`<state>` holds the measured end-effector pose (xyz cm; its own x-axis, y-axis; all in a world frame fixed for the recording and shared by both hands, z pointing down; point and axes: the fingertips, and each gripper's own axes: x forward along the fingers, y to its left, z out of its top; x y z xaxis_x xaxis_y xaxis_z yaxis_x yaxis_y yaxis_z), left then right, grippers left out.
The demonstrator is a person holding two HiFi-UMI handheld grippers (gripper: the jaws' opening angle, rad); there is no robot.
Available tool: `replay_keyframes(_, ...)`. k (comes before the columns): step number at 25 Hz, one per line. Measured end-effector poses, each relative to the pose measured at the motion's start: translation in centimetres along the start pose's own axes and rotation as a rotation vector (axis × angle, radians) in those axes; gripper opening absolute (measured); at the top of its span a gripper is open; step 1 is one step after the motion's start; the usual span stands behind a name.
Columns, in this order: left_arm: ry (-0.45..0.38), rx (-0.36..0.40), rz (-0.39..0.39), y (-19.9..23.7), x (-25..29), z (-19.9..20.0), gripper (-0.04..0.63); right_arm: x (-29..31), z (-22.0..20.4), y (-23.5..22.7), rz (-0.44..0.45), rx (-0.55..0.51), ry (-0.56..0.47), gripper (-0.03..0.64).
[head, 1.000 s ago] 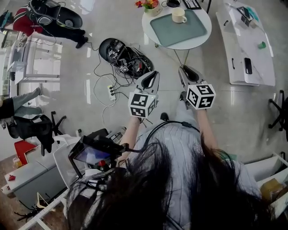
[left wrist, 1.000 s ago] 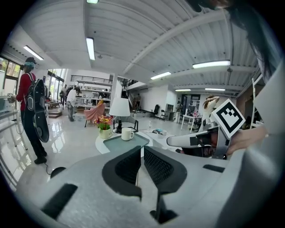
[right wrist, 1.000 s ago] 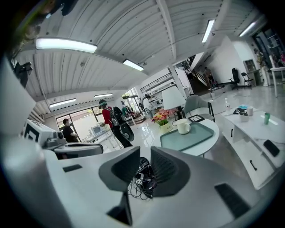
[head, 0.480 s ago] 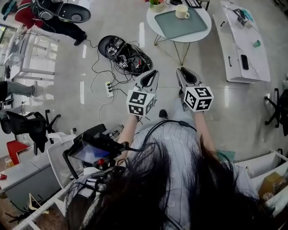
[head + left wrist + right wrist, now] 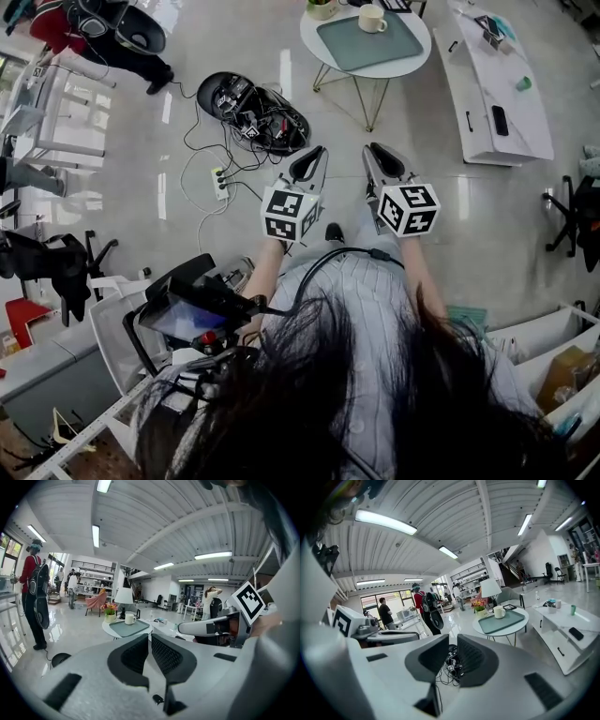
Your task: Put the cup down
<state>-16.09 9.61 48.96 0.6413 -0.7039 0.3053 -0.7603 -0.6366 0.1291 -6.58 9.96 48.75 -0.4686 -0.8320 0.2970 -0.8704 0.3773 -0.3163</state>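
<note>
A cream cup (image 5: 372, 18) stands upright on a green tray (image 5: 368, 42) on the round white table (image 5: 310, 44), far ahead of me across the floor. My left gripper (image 5: 312, 159) and right gripper (image 5: 379, 157) are held side by side in front of my chest, well short of the table. Both are shut with nothing between the jaws. In the left gripper view the cup (image 5: 130, 618) shows beyond the closed left gripper (image 5: 149, 641). In the right gripper view the cup (image 5: 499, 612) and tray (image 5: 504, 620) lie to the right of the closed right gripper (image 5: 453, 651).
A flower pot (image 5: 322, 7) stands on the table beside the tray. A long white bench (image 5: 492, 89) with a phone (image 5: 498, 120) stands at the right. Tangled cables and a black case (image 5: 251, 105) lie on the floor to the left of the table. A person in red (image 5: 33, 597) stands at the far left.
The table with the cup has drifted slightly higher in the head view and the floor clutter has shifted with it. Both grippers stay side by side and empty.
</note>
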Motion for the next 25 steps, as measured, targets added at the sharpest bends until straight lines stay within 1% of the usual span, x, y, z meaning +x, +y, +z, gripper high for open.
replay_keyframes(11, -0.012, -0.014, -0.027, -1.5, -0.3, -0.1, 0.018, -2.0, -0.3, 0.3, -0.024, -0.030, 0.002, 0.071)
replay_keyframes(25, -0.003, 0.010, -0.047, -3.2, 0.1, -0.2, 0.018, -3.3, -0.6, -0.3, -0.027, -0.030, -0.012, 0.071)
